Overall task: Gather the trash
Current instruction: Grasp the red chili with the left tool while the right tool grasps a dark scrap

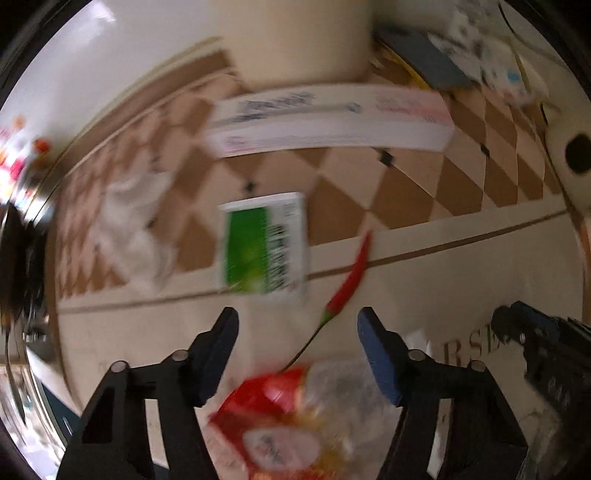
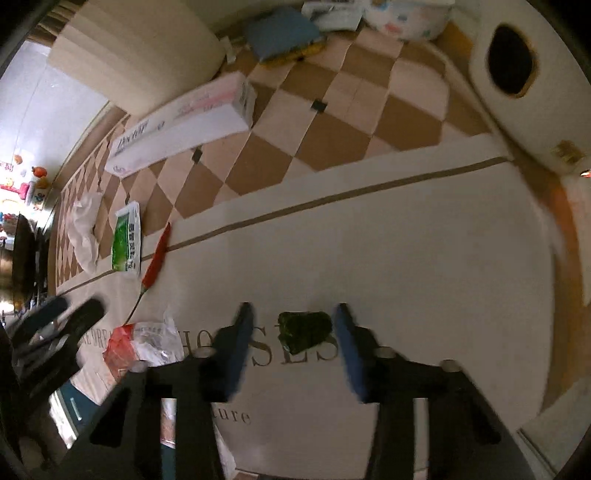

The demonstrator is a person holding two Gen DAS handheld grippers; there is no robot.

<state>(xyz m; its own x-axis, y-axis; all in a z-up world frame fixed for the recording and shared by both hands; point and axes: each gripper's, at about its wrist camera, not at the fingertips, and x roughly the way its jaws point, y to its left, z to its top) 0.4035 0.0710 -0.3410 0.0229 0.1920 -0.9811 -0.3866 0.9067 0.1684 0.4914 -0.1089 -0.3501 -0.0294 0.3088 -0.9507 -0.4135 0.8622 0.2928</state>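
Note:
My left gripper point(image 1: 297, 319) is open above a red and clear snack wrapper point(image 1: 291, 417), which lies between and below its fingers. A red chili point(image 1: 351, 277) lies just ahead, and a green packet point(image 1: 264, 245) and crumpled white tissue point(image 1: 136, 229) lie farther out. My right gripper point(image 2: 293, 317) is open, with a dark green crumpled scrap point(image 2: 304, 330) between its fingertips on the mat. The wrapper point(image 2: 144, 341), chili point(image 2: 157, 258), green packet point(image 2: 127, 240) and tissue point(image 2: 85, 229) show at the left of the right wrist view.
A long white box point(image 1: 328, 122) lies on the checkered mat point(image 2: 332, 122). A white bin with a dark hole point(image 2: 511, 61) stands at the far right. A blue cushion point(image 2: 280, 31) and white bags sit at the back. The left gripper point(image 2: 55, 325) shows at the left edge.

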